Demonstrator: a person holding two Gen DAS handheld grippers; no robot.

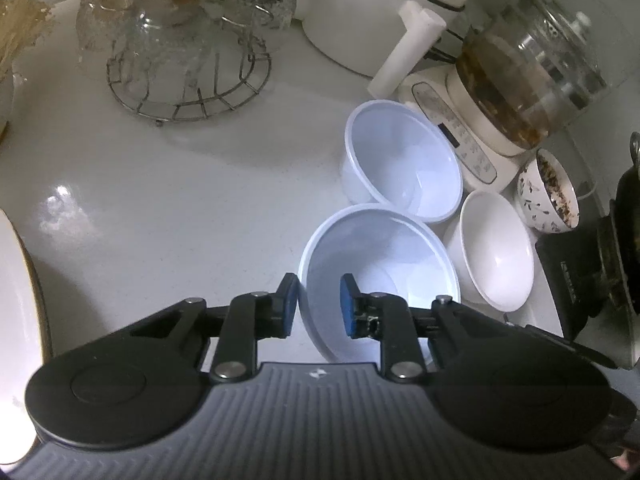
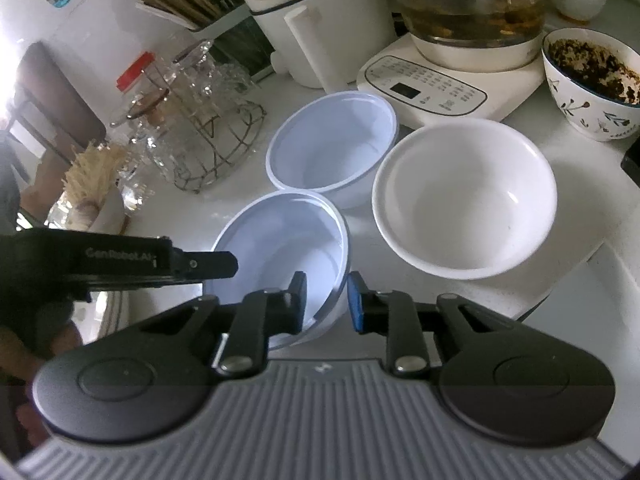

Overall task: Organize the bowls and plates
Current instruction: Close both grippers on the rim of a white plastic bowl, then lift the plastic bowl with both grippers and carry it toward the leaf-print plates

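Two pale blue plastic bowls and a white ceramic bowl stand on the white counter. The near blue bowl is closest to both grippers, the far blue bowl sits behind it. My left gripper is open with its fingers on either side of the near bowl's left rim. My right gripper is open with its fingers astride the same bowl's right rim. The left gripper shows in the right wrist view. The white bowl sits right of the blue ones.
A patterned bowl with dark residue, a glass kettle on its white base, a white appliance, a wire rack of glassware, and a gold-rimmed plate's edge at far left.
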